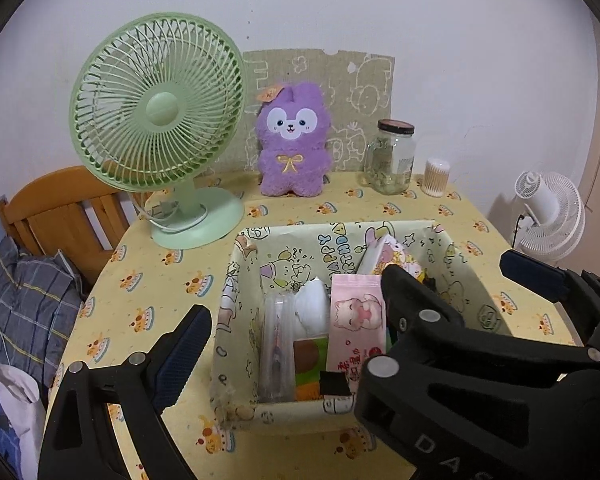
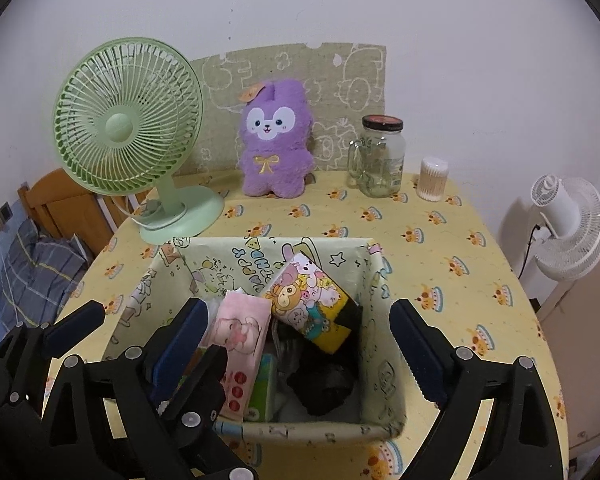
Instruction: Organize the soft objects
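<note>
A purple plush bunny (image 1: 292, 142) sits upright at the back of the table against a patterned board; it also shows in the right wrist view (image 2: 275, 140). A paper-lined box (image 1: 240, 280) (image 2: 376, 344) in front holds a pink tissue pack (image 1: 354, 320) (image 2: 242, 344), a cartoon-print pack (image 2: 312, 300), a clear packet (image 1: 276, 344) and dark items. My left gripper (image 1: 292, 312) is open and empty over the box's left half. My right gripper (image 2: 300, 340) is open and empty over the box; its black frame (image 1: 440, 340) crosses the left wrist view.
A green desk fan (image 1: 156, 116) stands at the back left. A glass jar (image 1: 390, 158) and a cotton swab tub (image 1: 436, 176) stand at the back right. A white fan (image 1: 548, 216) is off the table's right; a wooden chair (image 1: 60, 208) and bedding are on the left.
</note>
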